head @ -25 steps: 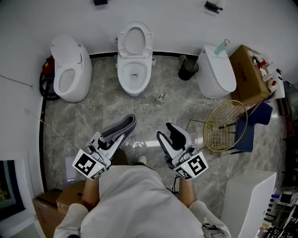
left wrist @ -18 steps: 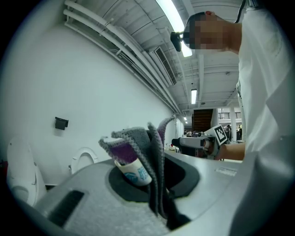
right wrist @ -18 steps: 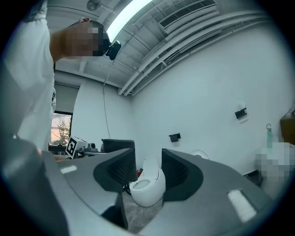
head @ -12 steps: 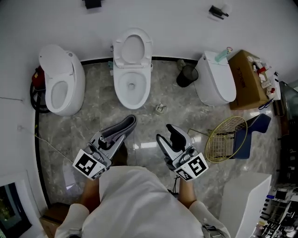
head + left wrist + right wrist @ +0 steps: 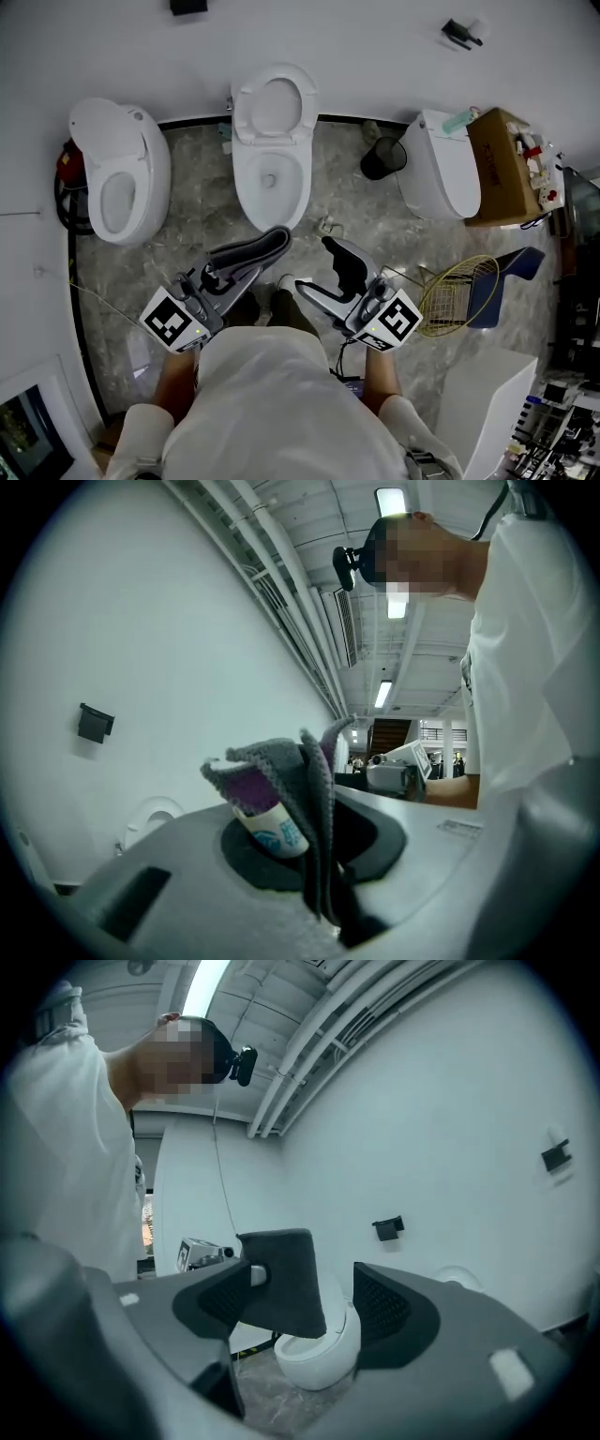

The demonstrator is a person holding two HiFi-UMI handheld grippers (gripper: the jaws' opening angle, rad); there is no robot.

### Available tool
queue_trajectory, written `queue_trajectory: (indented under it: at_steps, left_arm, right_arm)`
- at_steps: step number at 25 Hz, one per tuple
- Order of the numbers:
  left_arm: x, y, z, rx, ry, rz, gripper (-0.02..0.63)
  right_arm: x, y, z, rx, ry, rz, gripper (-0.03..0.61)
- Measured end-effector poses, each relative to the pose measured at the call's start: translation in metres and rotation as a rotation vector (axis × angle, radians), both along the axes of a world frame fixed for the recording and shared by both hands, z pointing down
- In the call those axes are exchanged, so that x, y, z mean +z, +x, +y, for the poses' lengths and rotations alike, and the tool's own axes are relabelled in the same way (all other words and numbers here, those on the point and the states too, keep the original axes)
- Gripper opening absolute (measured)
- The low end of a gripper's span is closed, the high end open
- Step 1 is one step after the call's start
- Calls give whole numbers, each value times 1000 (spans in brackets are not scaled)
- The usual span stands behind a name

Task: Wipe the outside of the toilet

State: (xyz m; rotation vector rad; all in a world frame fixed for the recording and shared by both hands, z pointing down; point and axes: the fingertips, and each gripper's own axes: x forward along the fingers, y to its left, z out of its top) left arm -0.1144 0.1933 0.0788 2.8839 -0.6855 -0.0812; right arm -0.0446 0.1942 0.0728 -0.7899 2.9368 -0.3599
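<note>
Three white toilets stand along the wall; the middle toilet [image 5: 270, 159] has its lid up and is nearest my grippers. In the head view my left gripper [image 5: 267, 247] points toward it, shut on a grey and purple cloth [image 5: 246, 258]. That cloth [image 5: 286, 799] bunches out between the left gripper's [image 5: 302, 841] jaws, and the toilet lid [image 5: 150, 816] shows low at the left. My right gripper [image 5: 323, 277] has just been opening and now stands open with nothing in it. A white toilet [image 5: 323, 1358] shows through the gap of the right gripper [image 5: 333, 1299], beside a dark-padded finger [image 5: 279, 1283].
An open toilet [image 5: 117, 173] stands at the left and a closed one [image 5: 441, 167] at the right. A black bin [image 5: 382, 157], a cardboard box [image 5: 506, 159], a yellow wire basket [image 5: 459, 295] and a white cabinet [image 5: 487, 398] crowd the right side. A red and black hose [image 5: 64, 178] lies far left.
The person has stepped closer to the middle toilet, which now sits nearer both grippers. The right gripper's jaws have spread wider. The left gripper still grips the cloth.
</note>
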Motion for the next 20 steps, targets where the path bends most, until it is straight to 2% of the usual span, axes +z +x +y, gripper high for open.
queue_trajectory:
  at_steps: [3,6,8,9,10,12,13,16,19,20]
  left_arm:
    - [-13,18,-7,62,-2,49,46]
    - [-23,42,3,219,-19,95,46]
    - [-24,58,11,328,-30,97,46]
    - [-23,64,12,354,-39,97,45]
    - [-21,67,10,359,-51,100,44]
    - [-17,69,4,352,-74,111,44]
    - [-14,69,2,355,-88,117,44]
    - [-5,67,-3,361,-123,127,44]
    - [-1,66,-15,309,-116,125,44]
    - [2,63,-22,277,-117,122,44]
  right_arm:
    - [6,-7,-11,-138,3,41,382]
    - [9,-15,-11,-330,9,84,403]
    - [3,-18,-8,-443,31,59,374]
    - [-1,-19,-5,-492,38,34,317]
    - [-2,-18,-2,-533,40,12,234]
    - [1,-16,4,-588,27,-20,111]
    - [3,-16,5,-600,15,-34,94]
    - [9,-15,0,-591,-13,-64,93]
    - [22,-13,-8,-572,-60,-54,98]
    - [27,-12,-13,-560,-81,-52,138]
